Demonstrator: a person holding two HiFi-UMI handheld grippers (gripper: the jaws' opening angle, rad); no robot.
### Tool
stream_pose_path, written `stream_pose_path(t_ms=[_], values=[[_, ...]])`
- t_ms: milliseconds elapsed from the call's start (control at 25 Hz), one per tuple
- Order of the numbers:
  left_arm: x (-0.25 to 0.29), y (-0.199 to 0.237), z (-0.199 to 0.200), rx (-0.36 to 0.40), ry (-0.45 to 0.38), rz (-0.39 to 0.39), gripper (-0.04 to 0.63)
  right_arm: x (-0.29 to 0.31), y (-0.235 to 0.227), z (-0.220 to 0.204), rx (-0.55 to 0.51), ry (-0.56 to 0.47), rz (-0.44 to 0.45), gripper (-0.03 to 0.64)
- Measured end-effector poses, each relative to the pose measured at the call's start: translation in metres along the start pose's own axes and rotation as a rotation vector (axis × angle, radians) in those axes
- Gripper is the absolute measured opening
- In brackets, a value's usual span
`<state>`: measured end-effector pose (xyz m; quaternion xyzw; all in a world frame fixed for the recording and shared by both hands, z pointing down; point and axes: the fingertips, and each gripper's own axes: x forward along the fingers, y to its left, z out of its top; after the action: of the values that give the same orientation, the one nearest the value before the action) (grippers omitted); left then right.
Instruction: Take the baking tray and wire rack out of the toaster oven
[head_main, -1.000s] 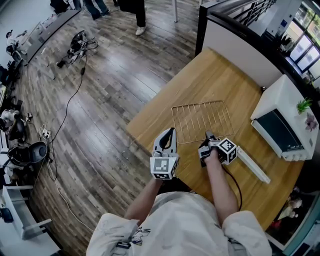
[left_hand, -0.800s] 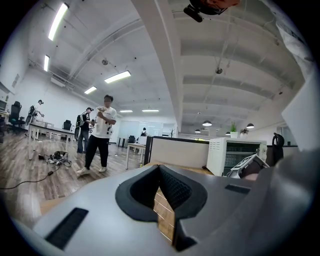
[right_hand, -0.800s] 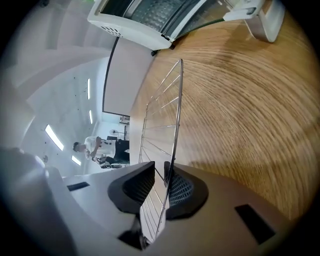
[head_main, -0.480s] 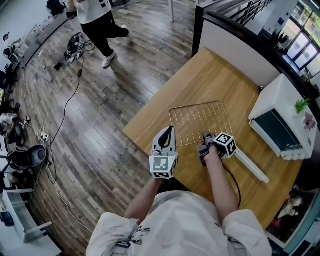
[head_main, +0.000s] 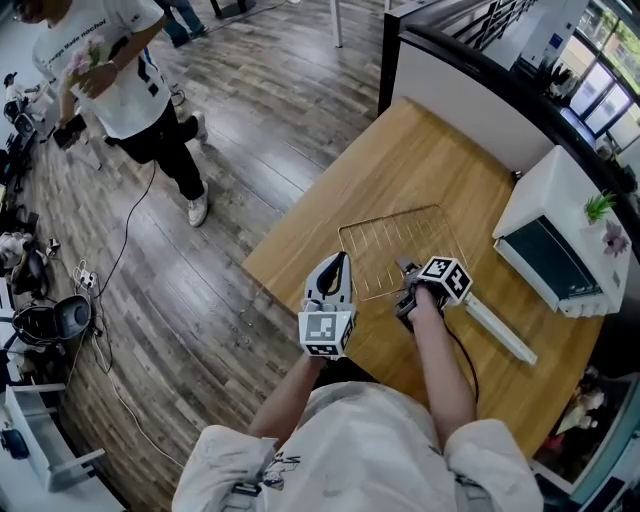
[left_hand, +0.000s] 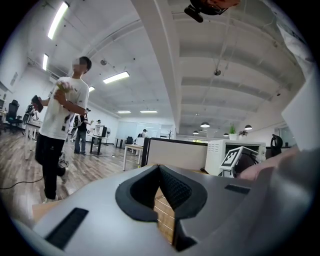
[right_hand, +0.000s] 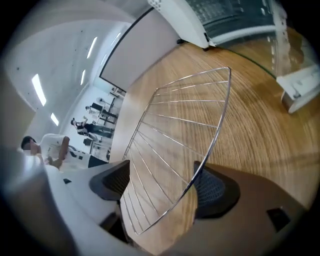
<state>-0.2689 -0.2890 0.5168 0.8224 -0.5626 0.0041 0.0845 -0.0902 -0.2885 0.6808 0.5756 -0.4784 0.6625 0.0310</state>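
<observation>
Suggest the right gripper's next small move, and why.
Probably draw the right gripper straight back off the wire rack. Its jaws have just been opening and stand apart, with the rack's near corner between the pads but unclamped; the rack rests on the table. No baking tray shows outside the toaster oven.

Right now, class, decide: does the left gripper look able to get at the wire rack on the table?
Probably yes. The wire rack lies flat on the table just right of the left gripper, with only bare wood between them. That gripper's jaws are together, so they would need opening first.
</observation>
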Motion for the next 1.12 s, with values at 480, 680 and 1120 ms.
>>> stream_pose_path(t_ms=[480,680,1120], values=[[-0.001,0.002,0.005,-0.003,-0.01,-0.004,0.015,-0.007,-0.01,-0.025,-0.397,0.062,-0.109,0.43],[0.0,-0.006,0.007,-0.003,-0.014,-0.024,0.015,-0.016,-0.017,-0.03,-0.508,0.05,-0.136,0.431],[0.001,-0.043,0.01,0.025,-0.007,-0.091,0.015,-0.054,-0.02,-0.021,-0.458,-0.022,-0.029,0.431]])
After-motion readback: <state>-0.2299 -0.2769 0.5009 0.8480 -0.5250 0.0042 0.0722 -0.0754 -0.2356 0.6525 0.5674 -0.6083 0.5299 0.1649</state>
